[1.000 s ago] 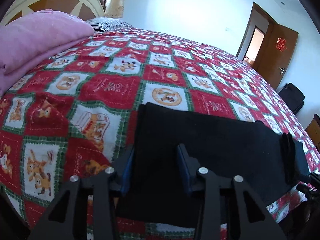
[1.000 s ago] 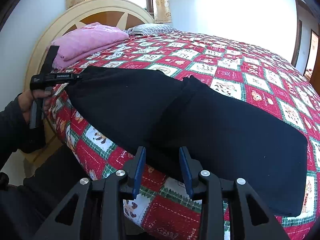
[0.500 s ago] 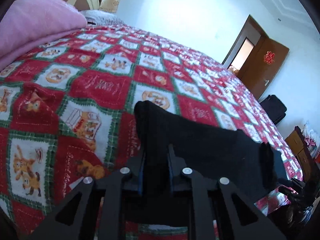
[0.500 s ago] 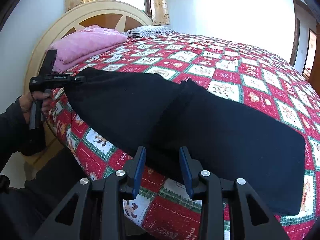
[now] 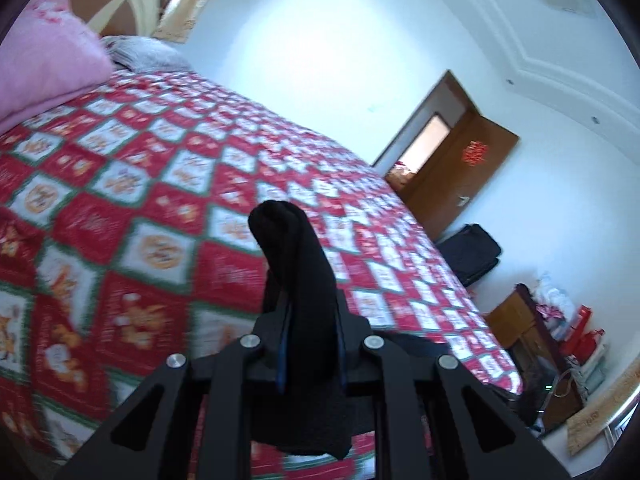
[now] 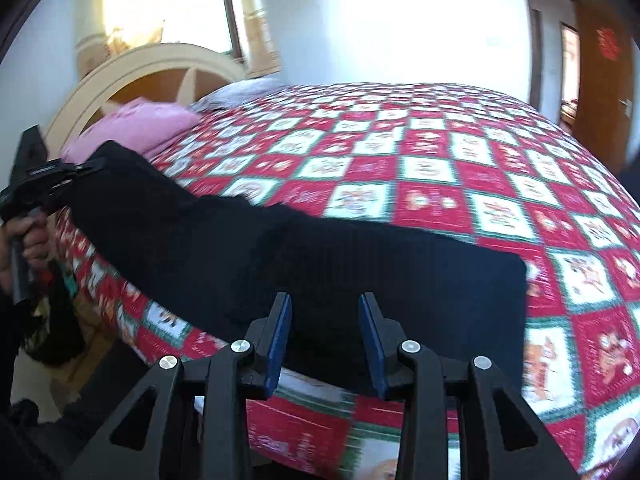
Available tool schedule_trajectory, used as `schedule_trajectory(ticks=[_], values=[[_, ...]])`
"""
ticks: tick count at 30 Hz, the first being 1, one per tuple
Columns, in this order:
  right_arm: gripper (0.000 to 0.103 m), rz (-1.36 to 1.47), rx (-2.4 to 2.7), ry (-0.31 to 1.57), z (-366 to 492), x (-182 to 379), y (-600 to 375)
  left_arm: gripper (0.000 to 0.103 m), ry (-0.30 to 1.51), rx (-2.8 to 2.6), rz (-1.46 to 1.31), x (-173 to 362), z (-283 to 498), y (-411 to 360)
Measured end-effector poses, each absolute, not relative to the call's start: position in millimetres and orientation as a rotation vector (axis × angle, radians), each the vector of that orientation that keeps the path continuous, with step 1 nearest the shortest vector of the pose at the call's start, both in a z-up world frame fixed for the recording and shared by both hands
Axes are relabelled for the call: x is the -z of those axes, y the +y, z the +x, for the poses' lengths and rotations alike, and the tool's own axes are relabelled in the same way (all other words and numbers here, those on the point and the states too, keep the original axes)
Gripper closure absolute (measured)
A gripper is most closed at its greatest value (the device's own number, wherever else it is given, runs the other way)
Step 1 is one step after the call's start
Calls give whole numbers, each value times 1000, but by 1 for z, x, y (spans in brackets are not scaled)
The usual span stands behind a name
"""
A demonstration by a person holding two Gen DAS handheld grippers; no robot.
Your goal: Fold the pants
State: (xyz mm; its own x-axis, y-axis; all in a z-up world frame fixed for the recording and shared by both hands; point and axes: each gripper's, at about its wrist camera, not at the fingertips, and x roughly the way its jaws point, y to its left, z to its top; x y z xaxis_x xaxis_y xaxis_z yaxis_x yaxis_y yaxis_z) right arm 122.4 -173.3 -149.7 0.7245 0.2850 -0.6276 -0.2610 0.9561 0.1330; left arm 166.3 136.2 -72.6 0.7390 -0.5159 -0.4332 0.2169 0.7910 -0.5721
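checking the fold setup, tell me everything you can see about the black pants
The black pants are plain dark knit-looking fabric, lying lengthwise along the near edge of the red patterned bedspread. One end is lifted, pinched in the left gripper; the cloth bunches up between its fingers. The right gripper hovers open over the near edge.

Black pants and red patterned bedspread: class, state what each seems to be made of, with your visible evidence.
Black pants: probably a soft, matte knit fabric; faint ribbing shows, and the cloth droops limply where the left gripper pinches it.
Red patterned bedspread: seemingly printed woven cotton, matte; motion blur leaves it uncertain.
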Motion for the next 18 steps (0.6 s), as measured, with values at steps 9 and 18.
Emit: schedule_trajectory(ticks=[9, 18], values=[[66, 102, -179, 676, 113, 150, -229, 85, 613, 606, -437, 29, 178, 28], [66, 197, -75, 644, 112, 156, -272, 85, 728, 695, -292, 47, 205, -83]])
